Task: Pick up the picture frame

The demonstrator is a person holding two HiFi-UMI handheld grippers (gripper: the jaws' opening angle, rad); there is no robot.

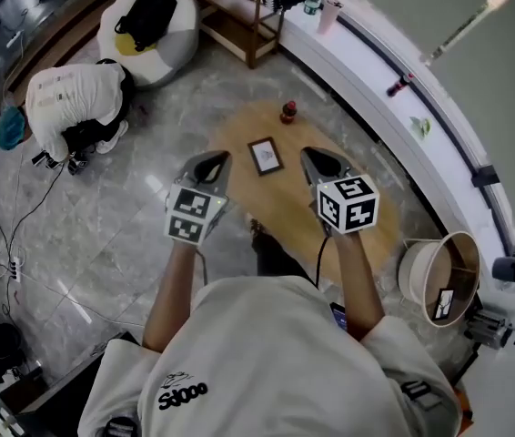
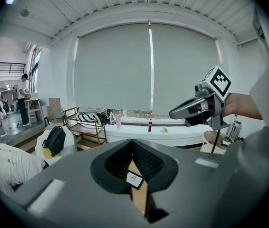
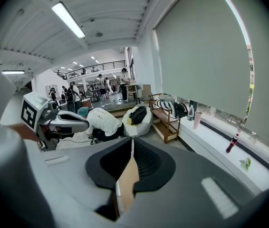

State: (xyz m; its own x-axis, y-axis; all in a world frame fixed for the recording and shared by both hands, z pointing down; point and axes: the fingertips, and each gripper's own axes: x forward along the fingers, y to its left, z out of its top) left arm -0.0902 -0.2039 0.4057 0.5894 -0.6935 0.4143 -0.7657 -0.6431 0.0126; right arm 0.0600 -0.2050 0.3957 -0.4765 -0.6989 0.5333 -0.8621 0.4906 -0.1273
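Pale marble floor [image 1: 103,235] fills the head view, and the wearer's white shirt and both forearms cover its near part, along with the near edge of an oval wooden table [image 1: 239,130]. The left gripper [image 1: 215,157] hangs over the table's left side. Its own view shows the jaws clenched tip to tip, gripping nothing. The right gripper [image 1: 313,154] hangs over the right side. In its view a hairline of light splits the tips, so they are barely released and grasp nothing, and only a strip of tabletop shows behind them.

Between the two grippers, apart from both, the picture frame [image 1: 265,156] lies flat on the table. What it displays is too small to make out. The left gripper view catches it only as a small pale corner through the gap below the tips. A red bottle [image 1: 287,111] stands upright beyond it.

Farther left a person [image 1: 66,98] crouches, head hidden. A black backpack [image 1: 148,12] sits on a white beanbag [image 1: 162,57].
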